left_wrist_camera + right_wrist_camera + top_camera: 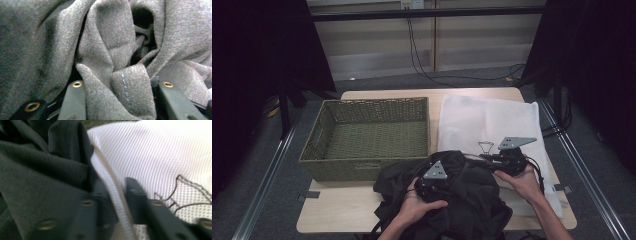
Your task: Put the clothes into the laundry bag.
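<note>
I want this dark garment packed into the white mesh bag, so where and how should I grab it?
Grip a raised fold of the dark garment, probably the bunched ridge where the left gripper already holds it, coming down from above. The cloth lies crumpled in a heap, so ridges stand up for the jaws. The right gripper pinches the white mesh bag by its edge.

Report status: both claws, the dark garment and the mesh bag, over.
Left claw shut on dark garment. Right claw pinching white mesh bag at its edge. Garment bunched against bag mouth. Green basket alongside, not obstructing.

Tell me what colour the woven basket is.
Olive green basket, best seen in the high view.
</note>
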Motion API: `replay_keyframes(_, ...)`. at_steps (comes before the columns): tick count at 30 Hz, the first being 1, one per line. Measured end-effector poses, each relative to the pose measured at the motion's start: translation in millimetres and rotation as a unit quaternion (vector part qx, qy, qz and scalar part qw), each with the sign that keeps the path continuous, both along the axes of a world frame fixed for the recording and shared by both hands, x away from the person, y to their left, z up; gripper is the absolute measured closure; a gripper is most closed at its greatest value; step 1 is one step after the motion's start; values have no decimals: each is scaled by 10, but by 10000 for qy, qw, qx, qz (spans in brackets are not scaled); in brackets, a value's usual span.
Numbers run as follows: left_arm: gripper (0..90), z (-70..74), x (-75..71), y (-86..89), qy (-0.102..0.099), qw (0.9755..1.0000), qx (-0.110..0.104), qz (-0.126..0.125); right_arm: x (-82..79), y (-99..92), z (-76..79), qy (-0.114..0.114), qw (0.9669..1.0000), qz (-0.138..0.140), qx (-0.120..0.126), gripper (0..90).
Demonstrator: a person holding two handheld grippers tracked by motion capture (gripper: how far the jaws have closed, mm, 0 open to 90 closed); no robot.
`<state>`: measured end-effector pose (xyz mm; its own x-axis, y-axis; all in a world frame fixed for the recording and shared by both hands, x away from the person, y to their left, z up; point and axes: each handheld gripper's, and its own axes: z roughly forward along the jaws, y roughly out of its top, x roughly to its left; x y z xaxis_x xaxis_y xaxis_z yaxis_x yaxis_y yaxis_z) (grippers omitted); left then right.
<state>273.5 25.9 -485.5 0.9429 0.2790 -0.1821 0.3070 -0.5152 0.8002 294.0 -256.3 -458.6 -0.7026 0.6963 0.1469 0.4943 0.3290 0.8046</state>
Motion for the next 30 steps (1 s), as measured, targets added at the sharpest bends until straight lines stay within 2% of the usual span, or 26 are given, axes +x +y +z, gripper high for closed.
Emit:
replay_keyframes(1, 599, 1, 2, -5, 11, 10000, 1, 7, 3, -11, 16, -10, 10000, 11, 72, 860)
replay_keyframes(3, 600, 12, 4, -13, -37, 10000, -31, 66, -9, -27, 66, -123, 9997, -59, 183, 873)
replay_keyframes(8, 597, 48, 12, -97, -59, 9998, -59, 169, -16, -32, 217, -223, 9987, 15, 451, 882)
replay_keyframes(10, 566, 83, -7, -97, -127, 9997, -166, 155, 5, -19, 237, -244, 9987, -11, 454, 884)
replay_keyframes(13, 490, 156, -43, -43, -20, 9993, -357, 71, 20, -30, 227, -231, 9986, -35, 485, 885)
replay_keyframes(16, 419, 294, -119, 12, -107, 9985, -530, -100, 24, -47, 218, -243, 9983, -75, 524, 885)
replay_keyframes(18, 387, 419, -161, 77, -92, 9970, -749, -164, 22, -51, 217, -237, 9982, -78, 540, 886)
replay_keyframes(20, 387, 566, -196, 152, -251, 9952, -920, -237, 19, -54, 217, -242, 9981, -98, 560, 886)
replay_keyframes(21, 392, 635, -209, 171, -195, 9939, -1032, -328, 19, -53, 216, -244, 9981, -94, 561, 886)
replay_keyframes(22, 424, 705, -224, 176, -221, 9931, -1059, -460, 19, -51, 215, -252, 9981, -98, 556, 886)
replay_keyframes(24, 505, 805, -284, 111, -514, 9911, -966, -754, 19, -52, 213, -240, 9980, -102, 572, 886)
replay_keyframes(25, 520, 817, -298, 53, -586, 9900, -942, -875, 18, -55, 211, -239, 9979, -109, 588, 887)
replay_keyframes(28, 538, 721, -287, -176, -507, 9854, -935, -1328, 24, -59, 208, -262, 9979, -106, 591, 886)
replay_keyframes(29, 531, 672, -278, -253, -501, 9855, -729, -1445, 22, -59, 210, -243, 9978, -123, 609, 886)
replay_keyframes(30, 470, 594, -257, -322, -437, 9839, -681, -1594, 23, -61, 208, -244, 9978, -110, 605, 887)
